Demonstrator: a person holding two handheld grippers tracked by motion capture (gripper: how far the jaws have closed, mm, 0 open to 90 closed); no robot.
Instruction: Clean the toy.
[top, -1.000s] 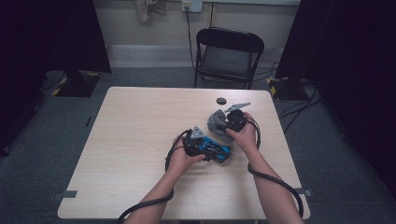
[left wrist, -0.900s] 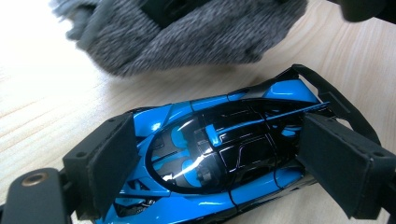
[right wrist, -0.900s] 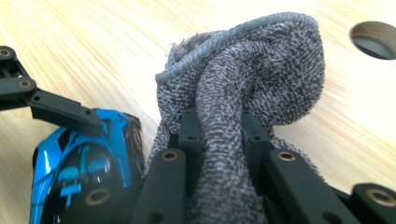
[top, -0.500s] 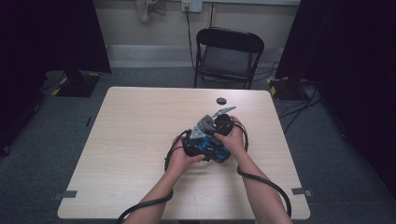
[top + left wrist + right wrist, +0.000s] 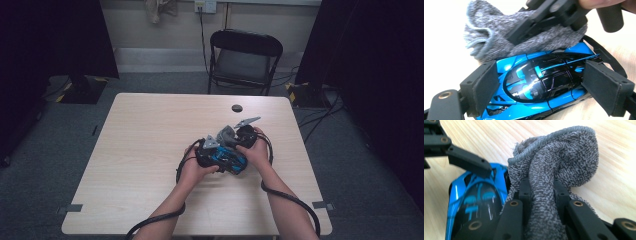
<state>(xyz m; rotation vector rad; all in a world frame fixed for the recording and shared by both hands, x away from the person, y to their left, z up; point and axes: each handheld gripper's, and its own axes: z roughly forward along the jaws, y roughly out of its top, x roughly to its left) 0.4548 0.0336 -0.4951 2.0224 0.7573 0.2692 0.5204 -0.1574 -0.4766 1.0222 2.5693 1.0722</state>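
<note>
Slippage is our main worry. Starting at the left, our left tool (image 5: 541, 87) straddles a blue toy car (image 5: 541, 82), its 2 pads (image 5: 485, 86) spread wide against the car's flanks, so we judge it is clamped on the body. That body is glossy and curved; if we rub hard from the side, the car could twist or squirt out from between the pads. Moving right, our right tool (image 5: 540, 195) is pressed together on a bunched grey cloth (image 5: 559, 162), which touches the car's far side. A loose fold could drag free of that pinch, or the tool's hard jaws could scrape the paint if the cloth slides away.

From the high view the car (image 5: 227, 159) sits between both hands near the middle of the bench (image 5: 150, 150), toward the near edge. It looks bright blue with a shiny black canopy and blue striping, low and sleek, showing streaky reflections.
</note>
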